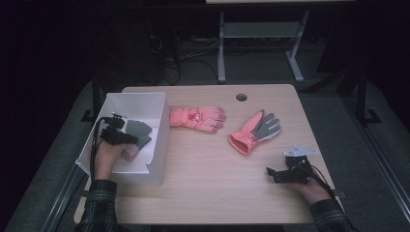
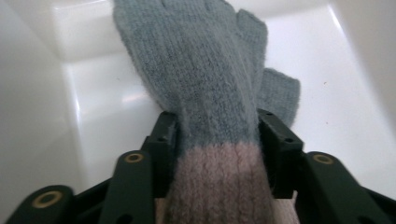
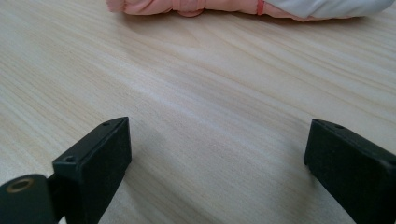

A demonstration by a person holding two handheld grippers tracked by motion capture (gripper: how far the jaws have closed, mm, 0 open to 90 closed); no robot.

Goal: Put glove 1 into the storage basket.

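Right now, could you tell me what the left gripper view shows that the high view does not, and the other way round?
Left gripper view alone: the knit texture of the grey glove, its pinkish cuff clamped between the jaws. High view alone: two pink ski gloves, one by the bin, one palm up, and the open right gripper resting on the wooden table. Both: the left gripper, that grey glove, the white bin.

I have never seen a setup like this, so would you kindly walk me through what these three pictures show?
A person sits at a wooden table with a handheld two-jaw gripper in each hand. One picture looks down from above; the other two come from cameras on the grippers. The left gripper, inside a white bin, is shut on a grey knit glove with a pinkish cuff. The right gripper rests open above bare table. Two pink gloves lie on the table: one by the bin, one grey-palmed.
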